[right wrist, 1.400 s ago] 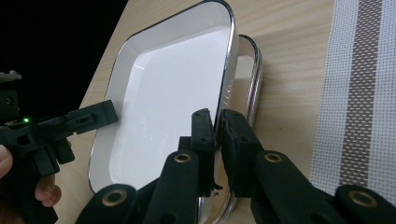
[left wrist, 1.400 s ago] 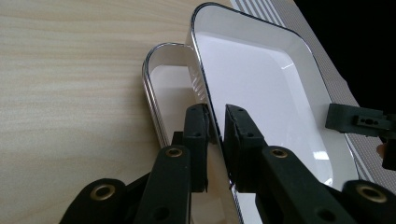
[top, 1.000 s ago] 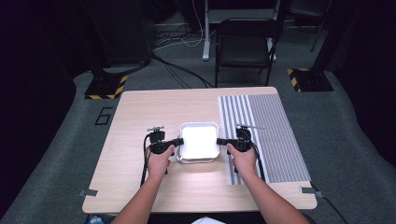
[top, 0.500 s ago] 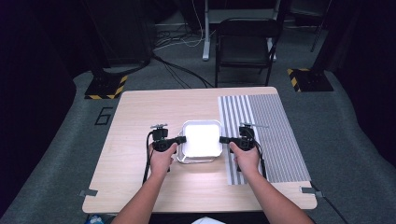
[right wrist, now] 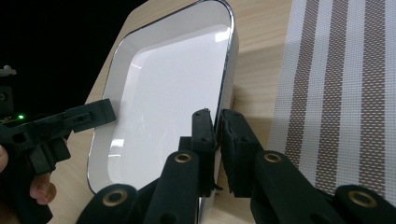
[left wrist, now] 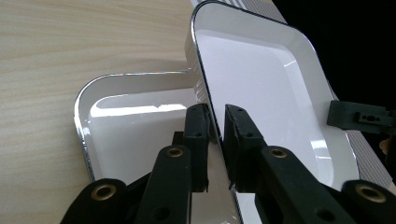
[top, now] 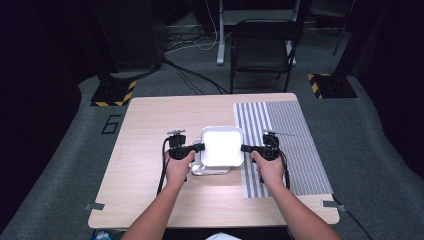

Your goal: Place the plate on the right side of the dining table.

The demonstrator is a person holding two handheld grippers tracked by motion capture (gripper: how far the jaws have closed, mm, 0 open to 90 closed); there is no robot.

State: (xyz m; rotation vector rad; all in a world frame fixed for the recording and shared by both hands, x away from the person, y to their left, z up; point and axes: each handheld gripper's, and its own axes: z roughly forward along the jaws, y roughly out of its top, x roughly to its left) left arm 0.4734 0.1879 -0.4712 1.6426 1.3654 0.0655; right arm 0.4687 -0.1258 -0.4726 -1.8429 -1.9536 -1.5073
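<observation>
High view: two white trays point(top: 222, 145); left claw point(top: 201, 147), right claw point(top: 244, 148) clamp the upper.

- We see a light wooden table point(top: 150, 150) standing on grey carpet point(top: 370, 150).
- We note a striped grey and white mat point(top: 290, 130) covering the table's right part.
- Beyond the table's far edge we see a dark folding chair point(top: 262, 50), with a pale post point(top: 220, 35) just to its left.
- We spot cables point(top: 190, 47) trailing over the floor near that post.
- Two dark stand bases edged in yellow and black tape point(top: 112, 94) point(top: 331, 86) sit at either far corner.
- We make out a "6" marked on the carpet point(top: 111, 123) left of the table.
- The surroundings are dark; light falls mostly on the table.
</observation>
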